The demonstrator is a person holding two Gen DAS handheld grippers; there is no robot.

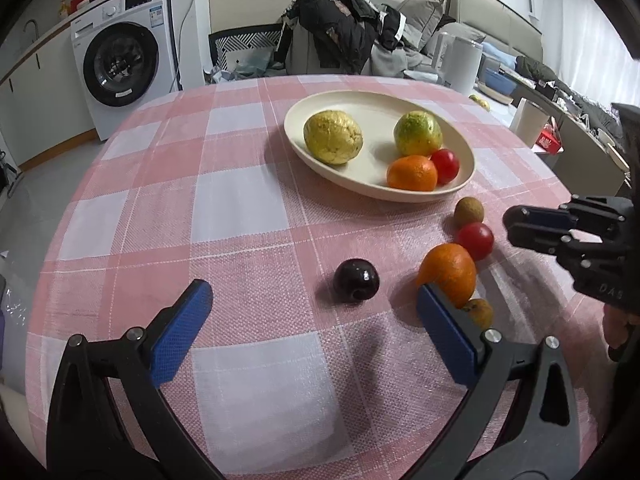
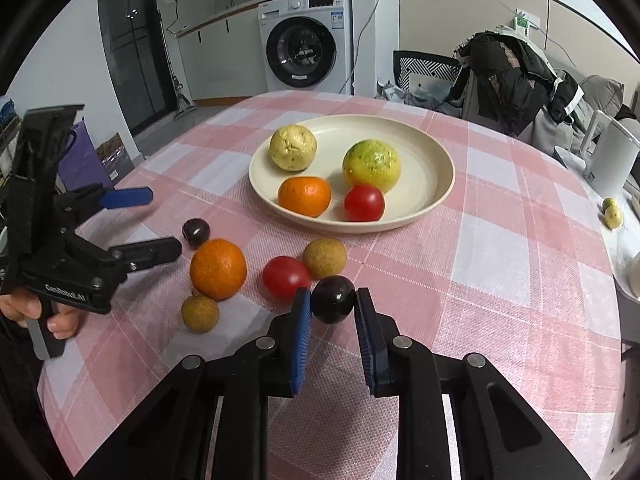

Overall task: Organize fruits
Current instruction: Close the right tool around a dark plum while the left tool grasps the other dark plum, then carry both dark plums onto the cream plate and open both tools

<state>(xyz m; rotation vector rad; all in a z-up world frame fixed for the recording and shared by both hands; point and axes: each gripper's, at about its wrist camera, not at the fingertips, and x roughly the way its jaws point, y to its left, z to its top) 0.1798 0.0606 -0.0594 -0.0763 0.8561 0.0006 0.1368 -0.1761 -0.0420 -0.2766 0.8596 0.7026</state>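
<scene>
My right gripper (image 2: 333, 307) is shut on a dark plum (image 2: 332, 294) low over the checked cloth. Its blue pads press both sides of the plum. Beside it lie a red tomato (image 2: 285, 278), a longan (image 2: 324, 258), an orange (image 2: 218, 269) and a second longan (image 2: 200, 314). My left gripper (image 1: 314, 290) stands open. A second dark plum (image 1: 356, 286) lies on the cloth just ahead of its fingertips, untouched. The cream plate (image 2: 424, 148) holds a yellow guava (image 2: 293, 148), a green-yellow fruit (image 2: 371, 166), a tangerine (image 2: 305, 196) and a tomato (image 2: 364, 203).
The round table's far edge (image 1: 320, 78) meets a chair piled with dark clothes (image 1: 336, 28). A white kettle (image 2: 612, 160) and two small yellow fruits (image 2: 612, 212) sit at the right edge. A hand (image 2: 60, 320) holds the left gripper's handle.
</scene>
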